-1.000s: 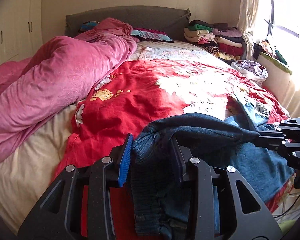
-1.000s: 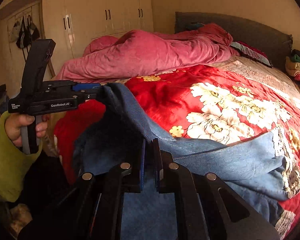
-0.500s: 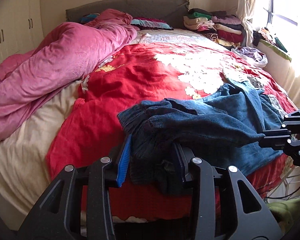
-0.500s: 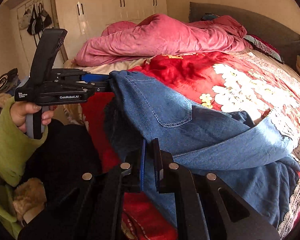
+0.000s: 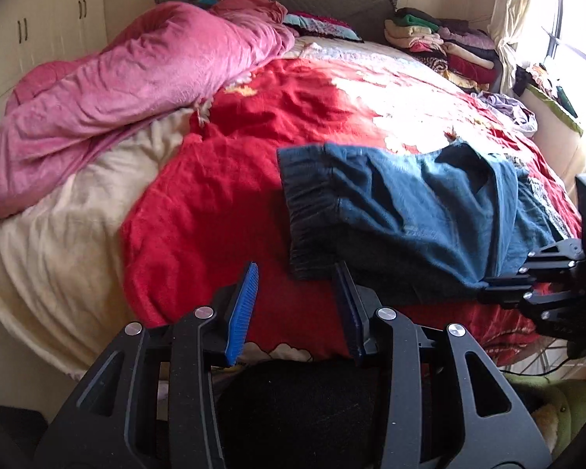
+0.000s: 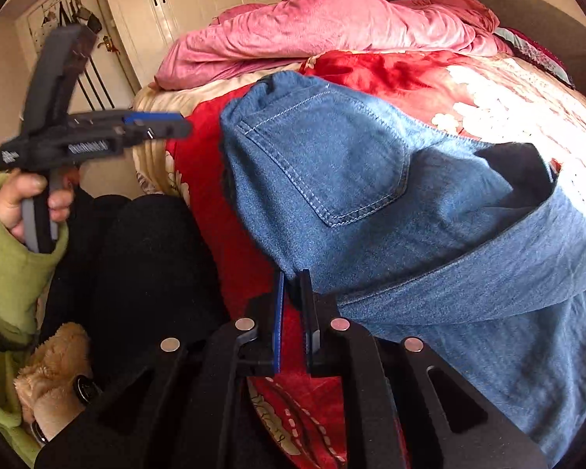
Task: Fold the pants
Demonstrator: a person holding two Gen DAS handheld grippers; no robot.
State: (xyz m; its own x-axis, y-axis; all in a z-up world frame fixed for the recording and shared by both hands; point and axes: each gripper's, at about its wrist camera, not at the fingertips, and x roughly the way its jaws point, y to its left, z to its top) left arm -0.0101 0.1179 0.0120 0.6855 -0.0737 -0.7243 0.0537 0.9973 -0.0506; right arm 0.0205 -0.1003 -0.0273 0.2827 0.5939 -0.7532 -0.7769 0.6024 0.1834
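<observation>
The left gripper [image 5: 297, 293] stands with its jaws apart and nothing between them, its blue pads [image 5: 243, 312] bare; the dark elastic waistband of the pants [image 5: 410, 211] lies just beyond the right-hand fingertip, close to it, though the view is too skewed to say whether they touch; the jaws have just been opening and the cloth they held a second ago now lies free on the bed. The right gripper [image 6: 292, 297] is clamped tight on a fold of the denim near the seat, the back pocket [image 6: 332, 160] showing just above the pinch; from there the pants spread away to the right in loose folds over the red floral quilt [image 5: 222, 179]. Seen from the right wrist, the left gripper [image 6: 152, 127] is held in a hand [image 6: 27, 199] in a green sleeve [image 6: 8, 258], clear of the pants; beyond lies a pink blanket [image 5: 129, 78], and folded clothes [image 5: 445, 43] are stacked by the headboard.
</observation>
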